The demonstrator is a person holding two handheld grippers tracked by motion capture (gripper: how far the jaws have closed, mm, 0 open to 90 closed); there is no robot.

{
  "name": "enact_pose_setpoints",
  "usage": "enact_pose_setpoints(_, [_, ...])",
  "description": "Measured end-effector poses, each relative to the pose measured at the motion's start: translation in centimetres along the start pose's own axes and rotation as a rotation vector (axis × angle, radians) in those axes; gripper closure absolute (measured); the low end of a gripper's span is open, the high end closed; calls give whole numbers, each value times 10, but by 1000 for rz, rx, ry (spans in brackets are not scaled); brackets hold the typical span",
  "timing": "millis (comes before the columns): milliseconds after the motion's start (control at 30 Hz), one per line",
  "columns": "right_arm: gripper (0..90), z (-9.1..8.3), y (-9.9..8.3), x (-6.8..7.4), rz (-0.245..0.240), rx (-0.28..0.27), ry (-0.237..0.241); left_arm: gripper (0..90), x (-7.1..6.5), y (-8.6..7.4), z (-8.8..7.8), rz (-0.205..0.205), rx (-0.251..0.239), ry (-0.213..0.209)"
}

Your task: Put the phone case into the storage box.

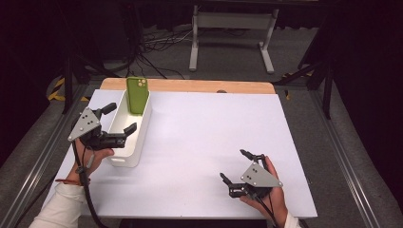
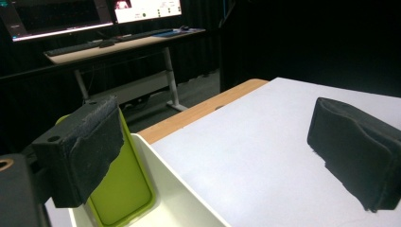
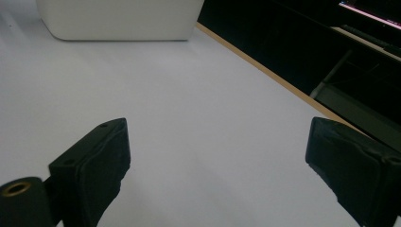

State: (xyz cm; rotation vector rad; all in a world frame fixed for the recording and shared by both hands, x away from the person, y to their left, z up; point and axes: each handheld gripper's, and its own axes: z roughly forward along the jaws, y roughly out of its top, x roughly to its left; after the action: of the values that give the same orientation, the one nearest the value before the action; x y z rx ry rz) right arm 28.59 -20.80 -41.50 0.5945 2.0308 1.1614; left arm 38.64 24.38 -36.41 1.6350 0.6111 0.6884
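A green phone (image 1: pixel 137 95) stands upright at the far end of a white bin (image 1: pixel 124 159) on the left side of the white table. My left gripper (image 1: pixel 119 118) hovers over the bin's near half, open, one jaw outside the left wall and one above the inside. In the left gripper view the phone (image 2: pixel 123 189) leans against the bin's end wall (image 2: pixel 179 184), just past the left jaw, and the gripper (image 2: pixel 220 151) holds nothing. My right gripper (image 1: pixel 236 166) rests open near the table's front right, empty. In the right gripper view the gripper (image 3: pixel 217 175) faces the bin (image 3: pixel 118 19) across bare table.
A wooden strip (image 1: pixel 190 85) runs along the table's far edge. Behind it a white desk frame (image 1: pixel 233 28) and cables (image 1: pixel 152 52) lie on the floor. Monitors and a keyboard on a desk (image 2: pixel 94 28) show in the left gripper view.
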Motion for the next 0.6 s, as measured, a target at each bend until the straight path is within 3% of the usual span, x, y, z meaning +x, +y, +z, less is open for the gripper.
enact_pose_setpoints(267, [83, -1, 1, 1, 1, -3, 3, 51, -8, -2, -4, -17, -4, -15])
enact_pose_setpoints(600, [83, -2, 1, 1, -2, -3, 4, 52, -18, -6, -8, 10, -7, -10])
